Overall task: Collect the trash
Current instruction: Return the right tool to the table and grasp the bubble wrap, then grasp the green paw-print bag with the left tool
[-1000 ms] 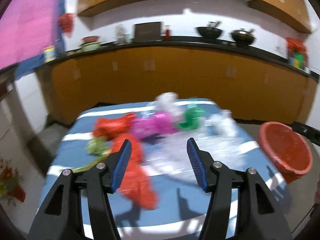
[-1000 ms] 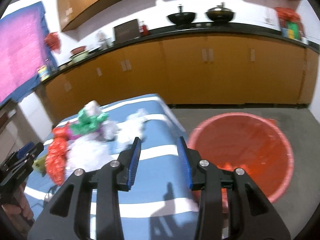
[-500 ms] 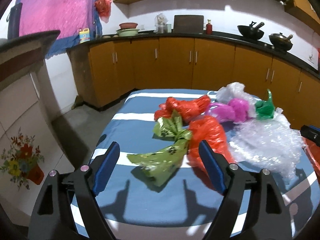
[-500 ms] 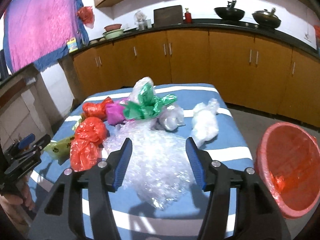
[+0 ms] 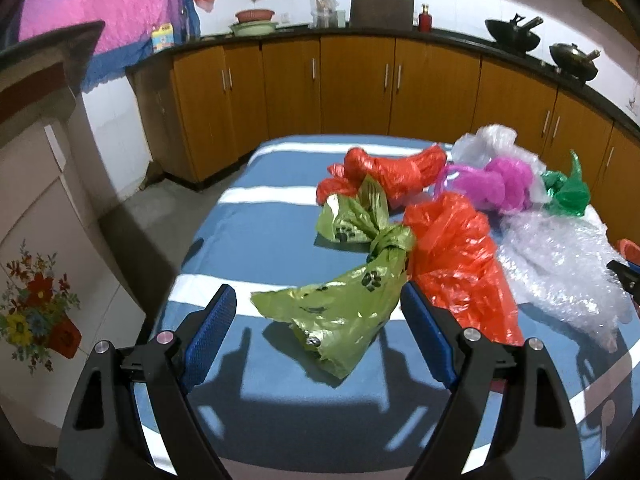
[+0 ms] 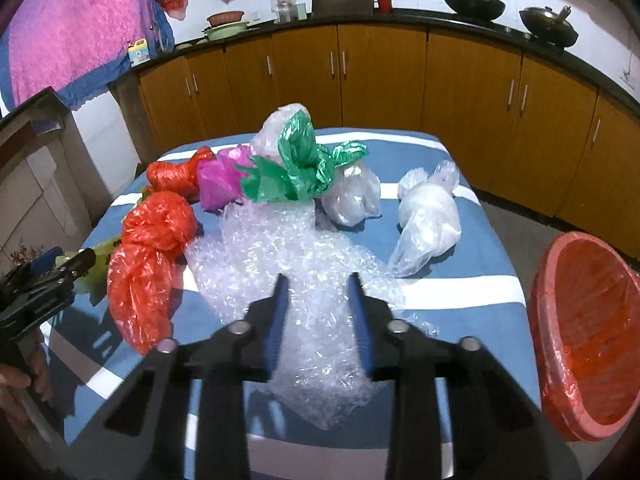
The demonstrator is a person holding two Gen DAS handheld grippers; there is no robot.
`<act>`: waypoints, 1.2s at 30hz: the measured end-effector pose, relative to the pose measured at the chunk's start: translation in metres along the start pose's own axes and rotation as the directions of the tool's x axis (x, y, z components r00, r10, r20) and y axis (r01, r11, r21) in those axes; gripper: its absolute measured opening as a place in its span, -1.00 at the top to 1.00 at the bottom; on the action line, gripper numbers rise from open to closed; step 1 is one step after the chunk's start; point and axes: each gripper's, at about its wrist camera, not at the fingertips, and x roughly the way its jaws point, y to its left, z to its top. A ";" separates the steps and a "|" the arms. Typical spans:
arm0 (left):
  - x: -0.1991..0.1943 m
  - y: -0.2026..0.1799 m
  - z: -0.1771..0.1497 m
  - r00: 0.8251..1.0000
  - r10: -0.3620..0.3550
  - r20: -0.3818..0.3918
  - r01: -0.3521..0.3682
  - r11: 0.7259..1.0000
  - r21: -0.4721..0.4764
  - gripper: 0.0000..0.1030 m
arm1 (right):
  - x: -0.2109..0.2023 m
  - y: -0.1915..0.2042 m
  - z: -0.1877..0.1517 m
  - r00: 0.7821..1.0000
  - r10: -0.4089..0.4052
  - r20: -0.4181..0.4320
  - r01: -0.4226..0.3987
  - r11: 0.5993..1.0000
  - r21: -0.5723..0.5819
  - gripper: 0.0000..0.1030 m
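Crumpled plastic bags lie on a blue striped table (image 5: 260, 208). My left gripper (image 5: 318, 296) stands open wide, low over the near edge. A green paw-print bag (image 5: 344, 308) lies between its fingers without touching the pads. A red bag (image 5: 460, 264) lies just right of it. My right gripper (image 6: 318, 280) hangs over the clear bubble wrap (image 6: 280, 256). Its jaws are closing, the fingers are blurred, and wrap shows in the narrow gap. The red basket (image 6: 580, 340) stands off the table's right edge.
Farther back lie a second red bag (image 5: 392, 172), a magenta bag (image 5: 496, 184), a dark green bag (image 6: 296, 172) and two whitish bags (image 6: 428, 216). Wooden cabinets (image 5: 352, 84) run behind the table. A tiled counter (image 5: 44, 216) stands at the left. A hand (image 6: 24, 372) holds the left gripper.
Both grippers swung left, away from the basket, and sank toward the table. The left jaws widened around the green bag. The right jaws spread, then narrowed over the bubble wrap.
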 end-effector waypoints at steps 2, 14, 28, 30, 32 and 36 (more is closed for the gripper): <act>0.005 0.000 -0.001 1.000 -0.003 -0.026 0.002 1.000 -0.005 -0.60 | 0.002 -0.001 -0.001 1.000 -0.004 -0.006 0.004 1.000 -0.003 0.72; 0.011 0.007 -0.007 0.993 -0.068 -0.095 0.065 0.997 -0.035 0.87 | -0.013 -0.004 -0.001 1.000 0.019 0.021 -0.019 1.000 0.004 0.89; -0.039 0.015 0.015 0.994 -0.101 0.043 0.104 0.993 -0.064 0.94 | -0.055 -0.015 0.005 0.993 0.068 0.092 -0.072 0.997 0.037 0.91; -0.046 0.012 0.018 0.992 -0.109 0.057 0.113 0.992 -0.063 0.94 | -0.062 -0.016 0.004 0.992 0.077 0.100 -0.081 0.996 0.038 0.92; -0.050 0.010 0.019 0.991 -0.114 0.067 0.118 0.991 -0.061 0.94 | -0.068 -0.016 0.003 0.991 0.081 0.109 -0.085 0.996 0.037 0.92; -0.061 0.005 0.022 0.988 -0.126 0.086 0.131 0.990 -0.053 0.94 | -0.084 -0.020 0.003 0.988 0.084 0.133 -0.090 0.995 0.042 0.92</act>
